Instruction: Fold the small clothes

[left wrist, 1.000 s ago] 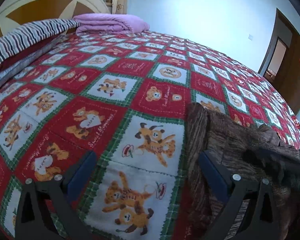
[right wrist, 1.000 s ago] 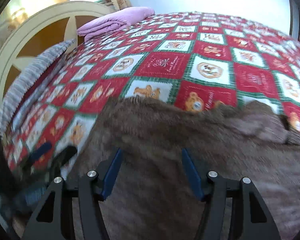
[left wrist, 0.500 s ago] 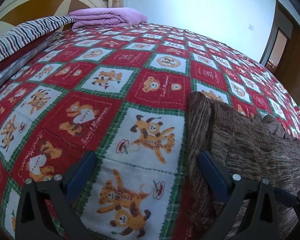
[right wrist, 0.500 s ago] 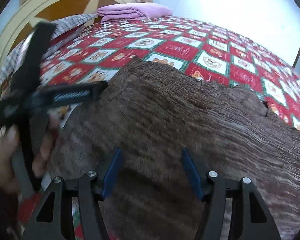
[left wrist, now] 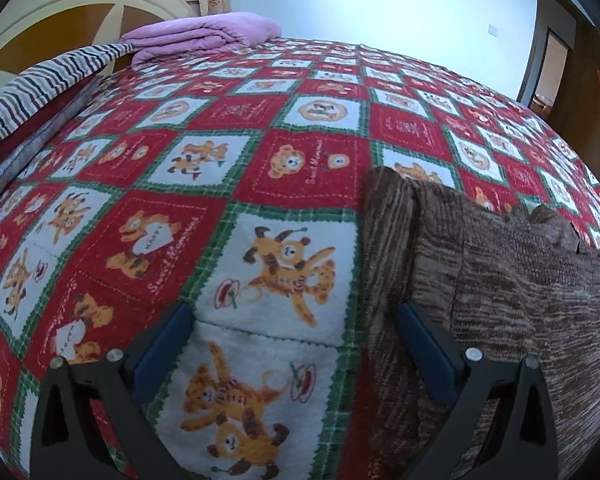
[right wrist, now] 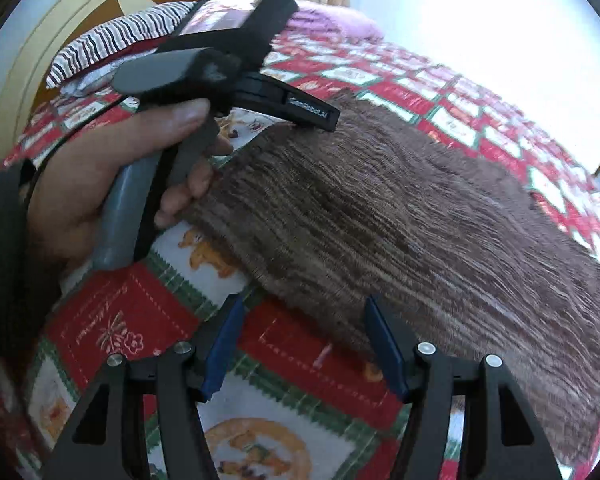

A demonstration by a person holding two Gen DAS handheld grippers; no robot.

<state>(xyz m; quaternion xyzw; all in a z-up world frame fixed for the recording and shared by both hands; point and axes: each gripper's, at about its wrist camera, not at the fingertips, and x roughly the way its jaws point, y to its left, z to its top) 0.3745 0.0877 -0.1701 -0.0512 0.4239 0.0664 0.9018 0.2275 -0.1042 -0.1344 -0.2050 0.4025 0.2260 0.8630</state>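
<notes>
The brown knitted garment (right wrist: 400, 216) lies flat on the bed, a fuzzy ribbed knit streaked dark and pale brown, filling the right wrist view from 10 o'clock across to 4 o'clock; in the left wrist view the same garment (left wrist: 500, 288) sits at 3 o'clock, its near edge doubled into a thick rolled fold running up toward 1 o'clock. The right tool (right wrist: 304, 344) hangs with its blue-padded fingers spread wide and nothing between them, its tips just over the garment's lower hem at 6 o'clock; a second ago that hem was out of sight and knit filled the gap between the fingers, so the tool has drawn back toward the bed's edge. The left tool (left wrist: 296, 344) is likewise wide apart and empty, its right finger (left wrist: 424, 344) touching the fold and its left finger over bare quilt; the left view has hardly changed. From the right wrist the left hand (right wrist: 100, 184) grips the grey handle of that tool at 9 o'clock, fingertips resting on the garment's edge, nearer and sharper than before. The quilt (left wrist: 204, 184) beneath is fleecy, chequered red and white with green borders and teddy bears; a folded lilac blanket (left wrist: 204, 38) and a striped pillow (left wrist: 40, 84) lie near the curved cream headboard (left wrist: 80, 4) at 11 o'clock; a dark wooden door (left wrist: 580, 64) stands at 2 o'clock.
</notes>
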